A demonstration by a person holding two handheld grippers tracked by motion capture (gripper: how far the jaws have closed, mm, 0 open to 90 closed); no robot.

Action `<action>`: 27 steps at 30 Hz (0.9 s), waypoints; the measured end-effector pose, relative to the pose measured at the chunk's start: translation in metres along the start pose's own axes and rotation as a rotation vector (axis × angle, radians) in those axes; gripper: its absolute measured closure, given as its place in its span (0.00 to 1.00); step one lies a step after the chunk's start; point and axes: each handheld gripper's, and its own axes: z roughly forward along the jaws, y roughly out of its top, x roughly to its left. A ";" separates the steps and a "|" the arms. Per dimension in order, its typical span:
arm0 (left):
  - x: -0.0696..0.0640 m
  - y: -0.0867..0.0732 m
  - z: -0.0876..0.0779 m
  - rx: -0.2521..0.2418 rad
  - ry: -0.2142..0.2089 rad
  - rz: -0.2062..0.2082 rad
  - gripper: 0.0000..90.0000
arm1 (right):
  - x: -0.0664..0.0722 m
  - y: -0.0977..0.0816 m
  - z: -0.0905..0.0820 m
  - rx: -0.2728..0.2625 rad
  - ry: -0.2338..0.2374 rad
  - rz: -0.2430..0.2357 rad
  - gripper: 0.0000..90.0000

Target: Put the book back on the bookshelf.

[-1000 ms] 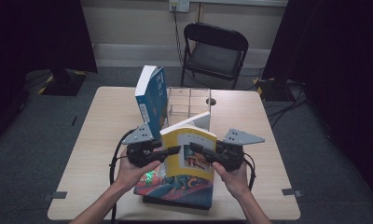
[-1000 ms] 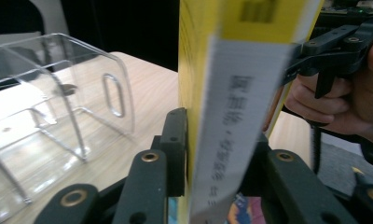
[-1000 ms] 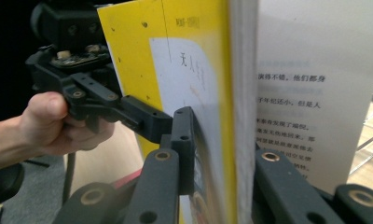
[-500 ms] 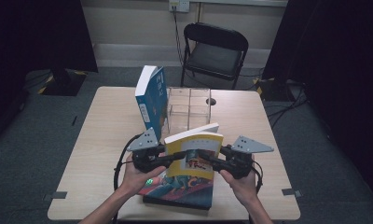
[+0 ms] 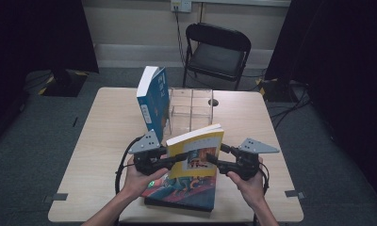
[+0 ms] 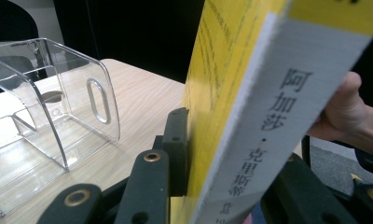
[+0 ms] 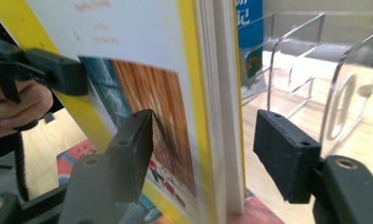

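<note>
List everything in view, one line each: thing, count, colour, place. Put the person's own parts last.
yellow book: 1, yellow cover with white pages, upright near the table's front, between both grippers.
flat book: 1, red and blue cover, lying on the table under the yellow book.
blue book: 1, blue with white pages, upright at the clear rack's left end.
clear rack: 1, transparent, mid-table behind the yellow book.
table: 1, light wood.
chair: 1, black, beyond the table.
left gripper: 1, black, shut on the yellow book.
right gripper: 1, black, jaws have just been opening, book edge between them, far pad clear of it.
hands: 2, holding the grippers at the front edge.
</note>
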 end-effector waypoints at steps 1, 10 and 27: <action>0.000 0.000 0.000 -0.002 -0.002 -0.001 0.79 | -0.002 -0.001 0.001 0.004 0.006 0.006 0.39; -0.002 0.008 0.004 0.005 0.009 0.011 0.78 | 0.001 -0.002 0.013 0.023 0.040 0.019 0.37; -0.009 0.025 0.005 0.082 0.073 0.079 0.82 | 0.009 0.001 0.017 0.040 0.009 0.001 0.42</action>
